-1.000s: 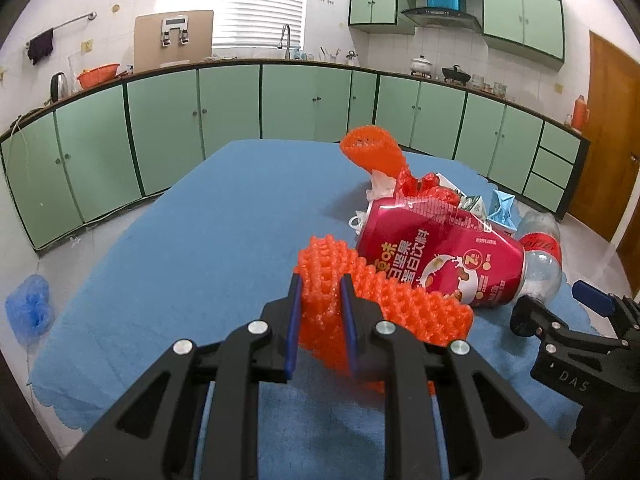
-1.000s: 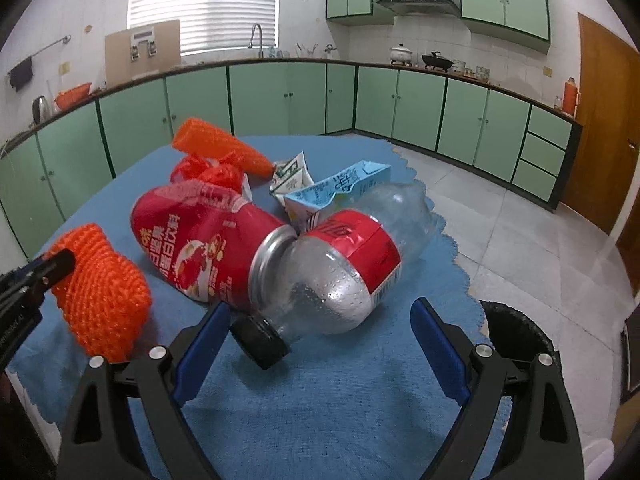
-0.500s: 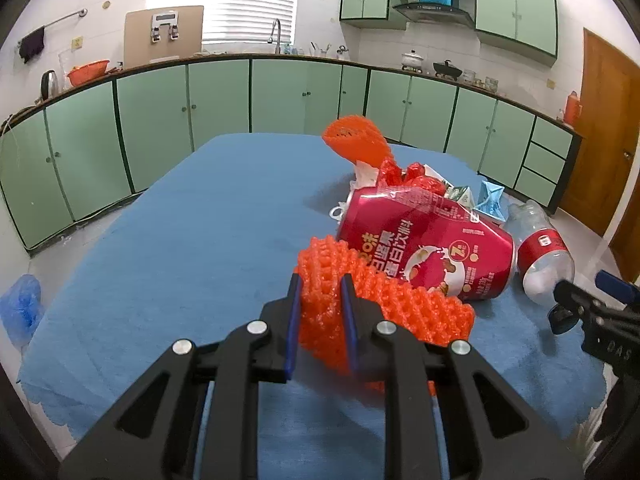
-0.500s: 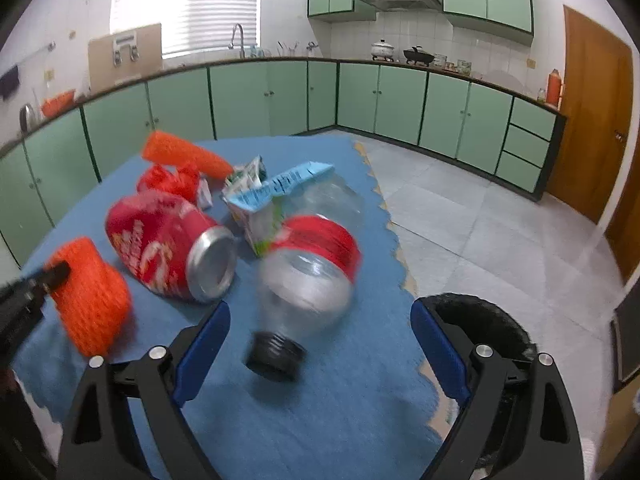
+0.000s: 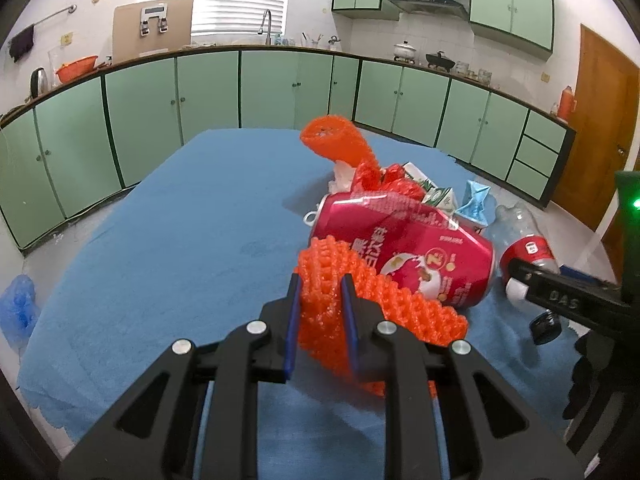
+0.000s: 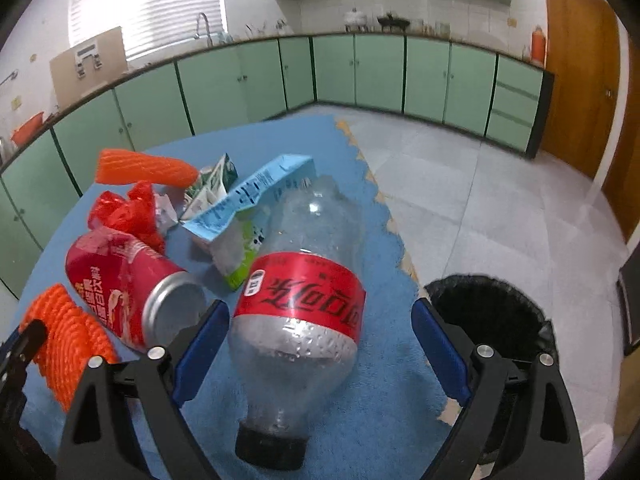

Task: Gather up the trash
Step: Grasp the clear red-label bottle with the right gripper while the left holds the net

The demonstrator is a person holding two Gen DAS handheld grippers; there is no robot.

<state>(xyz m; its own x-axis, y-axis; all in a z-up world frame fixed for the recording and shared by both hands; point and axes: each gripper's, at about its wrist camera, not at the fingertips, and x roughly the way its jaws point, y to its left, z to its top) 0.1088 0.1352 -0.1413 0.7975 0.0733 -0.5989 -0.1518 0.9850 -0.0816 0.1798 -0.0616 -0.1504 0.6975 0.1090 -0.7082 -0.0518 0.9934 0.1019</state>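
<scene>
The plastic bottle (image 6: 298,308) lies on the table between the spread fingers of the right gripper (image 6: 320,344), cap toward six o'clock, axis toward twelve (left gripper (image 5: 319,304) clamps orange foam net (image 5: 360,300)).

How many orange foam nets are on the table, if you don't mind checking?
2: one orange foam net is clamped in the left gripper beside the red can; another rests atop the far pile. Others may be hidden.

plastic bottle (image 5: 524,240) partly hidden behind right hand-held gripper (image 5: 560,300); bin (image 6: 492,312) cut by gripper finger.
</scene>
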